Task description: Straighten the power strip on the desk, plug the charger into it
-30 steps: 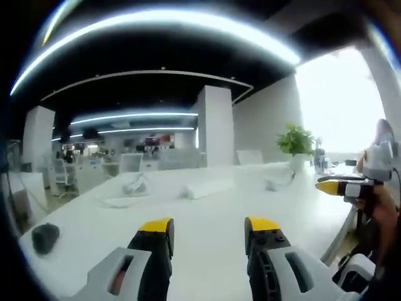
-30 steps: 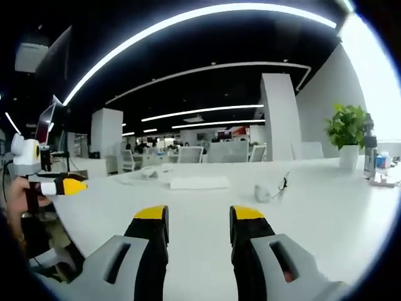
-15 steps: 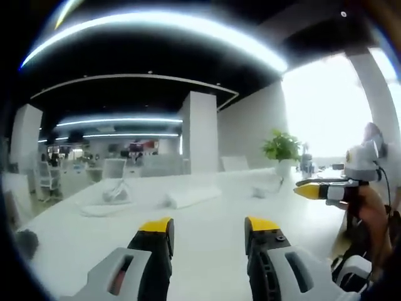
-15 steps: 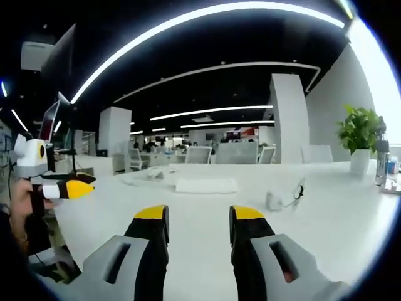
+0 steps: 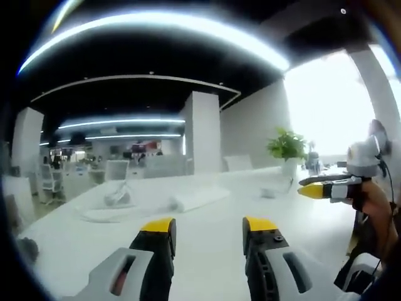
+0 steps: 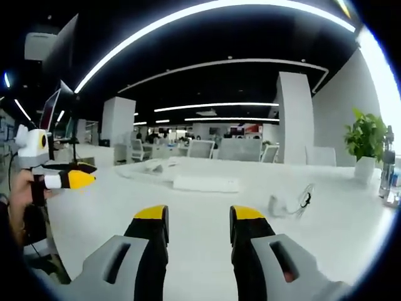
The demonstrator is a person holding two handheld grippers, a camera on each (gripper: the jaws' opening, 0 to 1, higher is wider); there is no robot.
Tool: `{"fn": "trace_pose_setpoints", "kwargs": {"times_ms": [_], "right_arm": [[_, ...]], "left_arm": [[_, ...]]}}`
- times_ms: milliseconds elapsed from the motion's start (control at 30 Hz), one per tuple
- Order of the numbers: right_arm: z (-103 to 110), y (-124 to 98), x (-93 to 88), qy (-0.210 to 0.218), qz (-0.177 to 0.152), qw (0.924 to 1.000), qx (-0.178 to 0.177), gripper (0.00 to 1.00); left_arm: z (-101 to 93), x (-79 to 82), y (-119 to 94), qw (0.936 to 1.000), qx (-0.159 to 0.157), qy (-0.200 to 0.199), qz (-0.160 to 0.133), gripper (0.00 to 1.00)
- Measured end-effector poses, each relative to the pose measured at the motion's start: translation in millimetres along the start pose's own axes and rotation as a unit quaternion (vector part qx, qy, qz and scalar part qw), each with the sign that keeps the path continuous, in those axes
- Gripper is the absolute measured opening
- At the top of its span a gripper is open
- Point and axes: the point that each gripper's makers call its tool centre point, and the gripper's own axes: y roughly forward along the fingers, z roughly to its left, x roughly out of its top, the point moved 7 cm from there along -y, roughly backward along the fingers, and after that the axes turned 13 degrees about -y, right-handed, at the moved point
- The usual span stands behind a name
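Note:
A white power strip [image 5: 194,199] [image 6: 205,183] lies across the middle of the white desk [image 5: 207,213] [image 6: 194,200]. A small white charger [image 6: 277,204] [image 5: 270,191] sits to its right with a thin dark cable [image 6: 304,199] curling beside it. My left gripper [image 5: 208,229] is open above the desk's near part, well short of the strip, with nothing between its yellow-tipped fingers. My right gripper [image 6: 198,216] is open too and holds nothing. Each one shows at the side of the other's view: the right gripper [image 5: 326,188] in a hand, and the left gripper [image 6: 69,180].
A pale cable bundle [image 5: 116,197] [image 6: 153,166] lies left of the strip. A potted plant [image 5: 287,147] [image 6: 366,138] and a bottle [image 6: 388,169] stand at the desk's far right. A dark object [image 5: 28,248] sits at the near left corner. Office chairs and pillars stand behind.
Both views have shifted slightly with my hands: the strip and charger sit lower and further right in the right gripper view. Nothing on the desk has moved; both grippers stay open.

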Motion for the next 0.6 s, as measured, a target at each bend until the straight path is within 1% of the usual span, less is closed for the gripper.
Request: {"fn": "trace_pose_setpoints", "kwargs": {"times_ms": [67, 167, 233, 367, 500, 600], "right_arm": [[-2, 3, 1.4, -0.002, -0.006, 1.0, 0.002, 0.38], [-3, 10, 3.7, 0.003, -0.011, 0.9998, 0.015, 0.38], [-5, 15, 5.6, 0.001, -0.013, 0.9996, 0.024, 0.38], [-11, 23, 8.4, -0.002, -0.014, 0.9995, 0.028, 0.38], [-18, 34, 10.9, 0.004, -0.015, 0.9992, 0.036, 0.38], [-20, 44, 14.0, -0.009, -0.015, 0.999, 0.041, 0.38]], "left_arm": [[-0.1, -1.7, 4, 1.0, -0.003, 0.003, 0.005, 0.44], [-0.6, -0.8, 10, 0.9999, -0.013, -0.002, 0.006, 0.44], [-1.4, 0.0, 14, 0.9998, -0.019, -0.002, 0.006, 0.44], [0.5, 0.8, 25, 0.9996, -0.025, 0.006, 0.012, 0.44], [3.4, 2.3, 37, 0.9991, -0.038, -0.001, 0.02, 0.44], [6.0, 5.1, 45, 0.9988, -0.042, -0.002, 0.025, 0.41]]}}
